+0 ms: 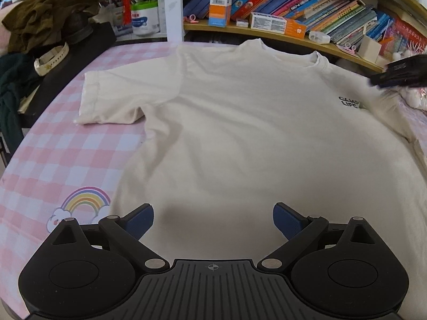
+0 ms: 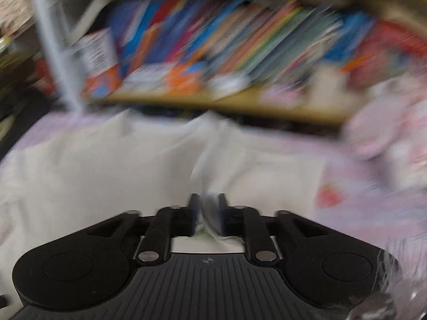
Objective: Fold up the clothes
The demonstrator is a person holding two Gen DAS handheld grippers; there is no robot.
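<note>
A cream T-shirt (image 1: pixel 240 133) lies spread flat, front up, on a pink checked bed (image 1: pixel 53 154) before a bookshelf (image 1: pixel 293 8), one short sleeve out to the side. The left hand-held gripper (image 1: pixel 213 222) hovers wide apart over the hem, holding nothing, while the right hand-held gripper (image 2: pixel 209 208) is pinched narrow on a ridge of the shirt's cloth in a motion-blurred view. I judge a sleeve-side fold in hand; next, that cloth needs carrying across the body.
</note>
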